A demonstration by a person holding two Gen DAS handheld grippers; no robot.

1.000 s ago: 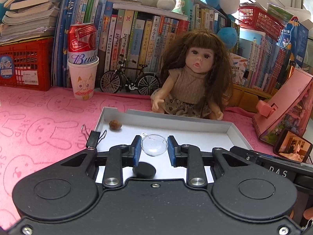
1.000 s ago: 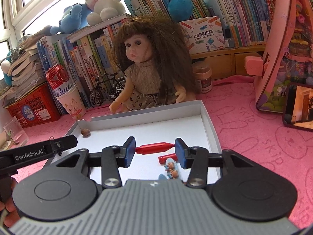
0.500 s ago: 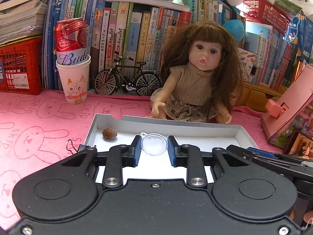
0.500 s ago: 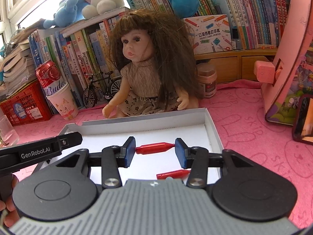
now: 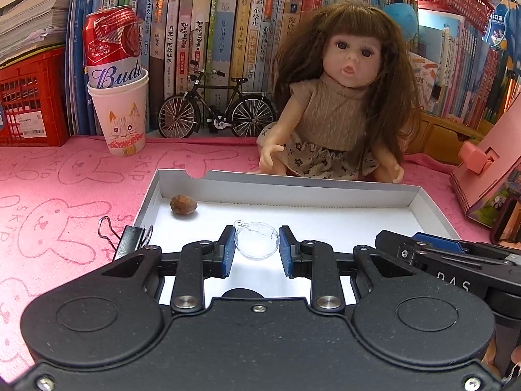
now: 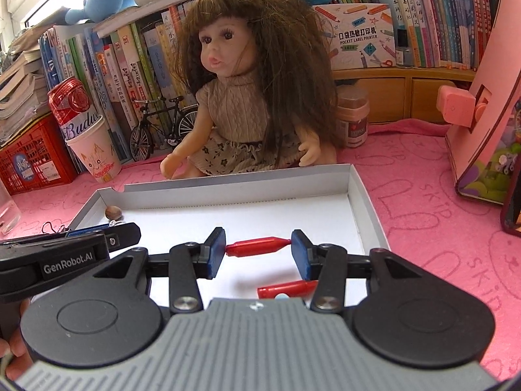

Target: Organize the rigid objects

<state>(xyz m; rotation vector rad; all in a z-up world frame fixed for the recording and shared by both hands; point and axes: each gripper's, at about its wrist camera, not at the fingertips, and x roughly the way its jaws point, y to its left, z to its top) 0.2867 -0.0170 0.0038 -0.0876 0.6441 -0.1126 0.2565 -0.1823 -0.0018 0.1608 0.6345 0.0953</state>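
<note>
**Both grippers loaded above the tray**

Over the white tray mid-desk, the left gripper pinches a clear round dish; the right gripper clamps a red pointed cap end to end. Sorting seems underway; next, each piece needs a resting spot.

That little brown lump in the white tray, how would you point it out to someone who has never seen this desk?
Find the doll sitting in front of the books; the shallow white tray lies just before her. In the tray's far left corner, as the left camera sees it, rests a small brown nut. It is the only brown, rough, rounded thing there; the other pieces are clear, black or red.
</note>
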